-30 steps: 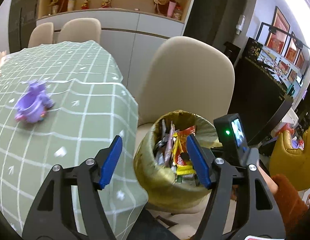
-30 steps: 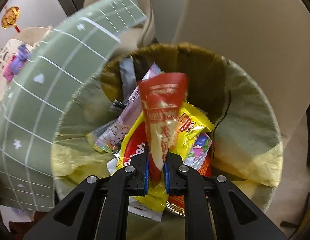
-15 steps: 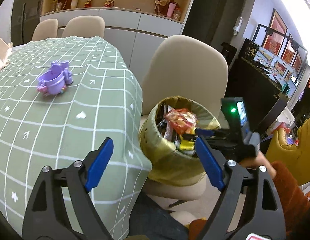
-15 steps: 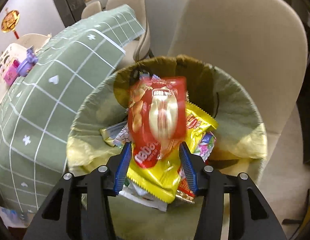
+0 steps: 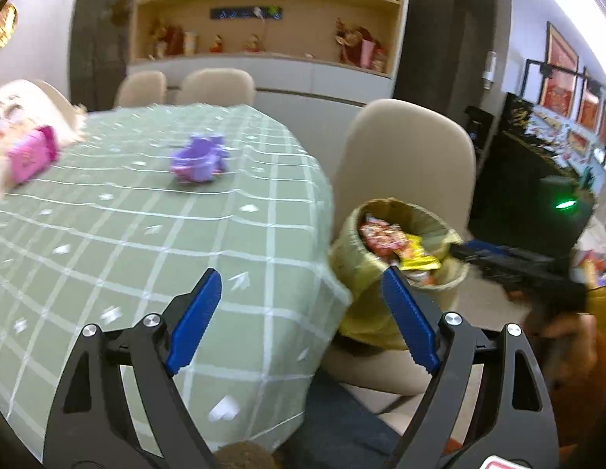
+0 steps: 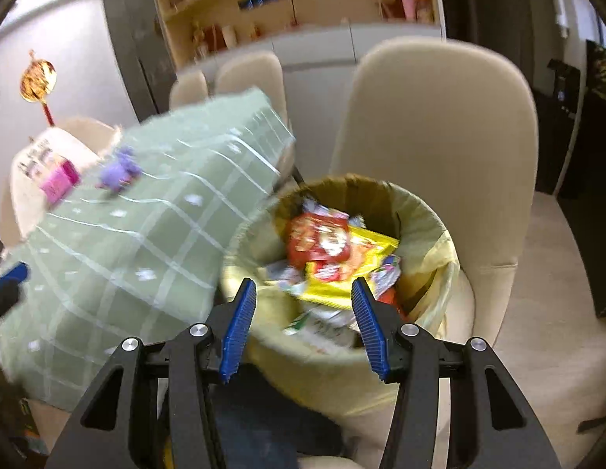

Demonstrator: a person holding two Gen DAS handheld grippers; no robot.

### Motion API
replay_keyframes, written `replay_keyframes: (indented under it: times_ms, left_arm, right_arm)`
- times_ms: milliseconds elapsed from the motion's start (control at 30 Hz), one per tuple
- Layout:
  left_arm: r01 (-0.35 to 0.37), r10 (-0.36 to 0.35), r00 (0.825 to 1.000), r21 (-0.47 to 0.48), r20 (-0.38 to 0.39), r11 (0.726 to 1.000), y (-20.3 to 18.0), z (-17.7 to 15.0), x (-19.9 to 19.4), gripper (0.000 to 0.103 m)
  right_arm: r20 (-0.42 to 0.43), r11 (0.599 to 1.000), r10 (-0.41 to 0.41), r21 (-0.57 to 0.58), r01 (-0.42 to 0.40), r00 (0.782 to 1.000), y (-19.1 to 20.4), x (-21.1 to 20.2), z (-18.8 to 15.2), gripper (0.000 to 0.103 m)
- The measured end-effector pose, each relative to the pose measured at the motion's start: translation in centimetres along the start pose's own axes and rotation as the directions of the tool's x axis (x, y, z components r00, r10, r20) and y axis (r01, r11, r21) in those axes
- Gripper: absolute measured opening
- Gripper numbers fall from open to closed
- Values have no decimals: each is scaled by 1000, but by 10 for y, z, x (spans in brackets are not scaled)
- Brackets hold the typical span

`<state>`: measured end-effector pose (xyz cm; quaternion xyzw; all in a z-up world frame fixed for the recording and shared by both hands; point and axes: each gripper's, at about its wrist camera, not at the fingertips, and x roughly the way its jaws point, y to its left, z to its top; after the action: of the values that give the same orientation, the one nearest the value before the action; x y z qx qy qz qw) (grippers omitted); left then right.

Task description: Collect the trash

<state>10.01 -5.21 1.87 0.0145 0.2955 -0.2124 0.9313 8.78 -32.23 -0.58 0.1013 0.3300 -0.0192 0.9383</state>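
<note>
A round bin with a yellow liner [image 6: 439, 242] stands on a beige chair seat, full of snack wrappers. A red wrapper [image 6: 318, 236] lies on top of a yellow one [image 6: 365, 250]. My right gripper [image 6: 303, 312] is open and empty, just in front of and above the bin's near rim. The bin also shows in the left wrist view [image 5: 357, 269] at the right of the table. My left gripper [image 5: 299, 312] is open and empty above the table's near right corner. The right gripper's body [image 5: 529, 265] shows blurred beside the bin.
A table with a green checked cloth [image 5: 146, 234] carries a purple toy [image 5: 199, 158] and a pink box [image 5: 29, 152]. A beige chair back [image 6: 439, 125] rises behind the bin. More chairs and a shelf cabinet [image 5: 263, 19] stand at the back.
My right gripper has opened and let go of the red wrapper, which now lies on top of the trash in the bin. Both grippers have pulled back and up from the bin.
</note>
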Motion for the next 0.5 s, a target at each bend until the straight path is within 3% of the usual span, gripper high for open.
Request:
replay_keyframes:
  times_ms: [233,367,433,500]
  left_arm:
    - [-150,150,988,-4,45,989,5,-36,-38,80]
    - [-280,275,956,40,106,959,-9,-48,-61,80]
    - [-307,299,945,42,135,951,-13,-53,-72,80]
    - [-307,299,944,38,140,951,-14,-57,-77,80]
  right_arm:
    - [103,997,32,-74,-24,994,58,-63,-44,48]
    - [130,994,29,-106,-15,991,81,-78,-65,48]
    - [145,992,42,-123,-24,988,91,-82,-72,48]
    - [164,987,30,-160,-4,986,104,-82,-77,48]
